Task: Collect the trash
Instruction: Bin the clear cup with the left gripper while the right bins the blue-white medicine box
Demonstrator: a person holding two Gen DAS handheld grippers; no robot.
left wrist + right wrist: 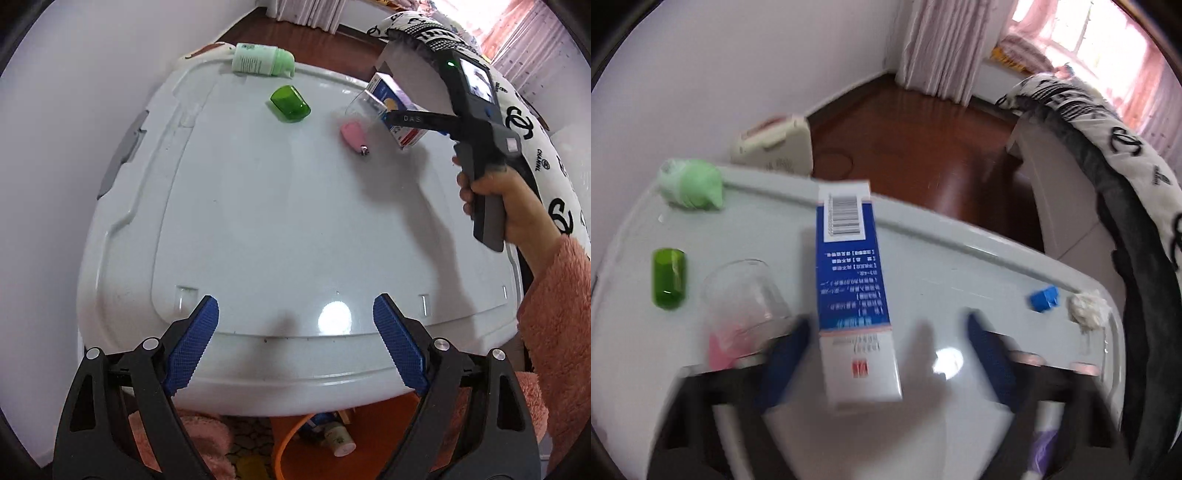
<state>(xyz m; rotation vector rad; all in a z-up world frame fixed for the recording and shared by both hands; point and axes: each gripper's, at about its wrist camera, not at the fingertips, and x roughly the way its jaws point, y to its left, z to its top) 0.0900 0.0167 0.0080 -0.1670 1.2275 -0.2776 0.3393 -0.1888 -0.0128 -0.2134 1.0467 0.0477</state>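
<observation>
A blue and white carton (853,291) lies between my right gripper's (886,354) wide-open fingers; it touches the left pad (783,362) and is clear of the right one. Whether it rests on the white lid (277,229) I cannot tell. In the left wrist view the carton (399,110) is at the right gripper's tip (402,120), far right. A clear plastic cup (746,295) lies beside it over a pink item (352,134). A green cap (290,103), a green bottle (258,59), a blue scrap (1043,299) and a paper wad (1087,308) lie on the lid. My left gripper (295,339) is open and empty at the near edge.
An orange basket (343,435) with trash sits on the floor below the near edge. A patterned quilt (535,122) drapes furniture on the right. A cream case (775,147) stands by the wall behind the lid.
</observation>
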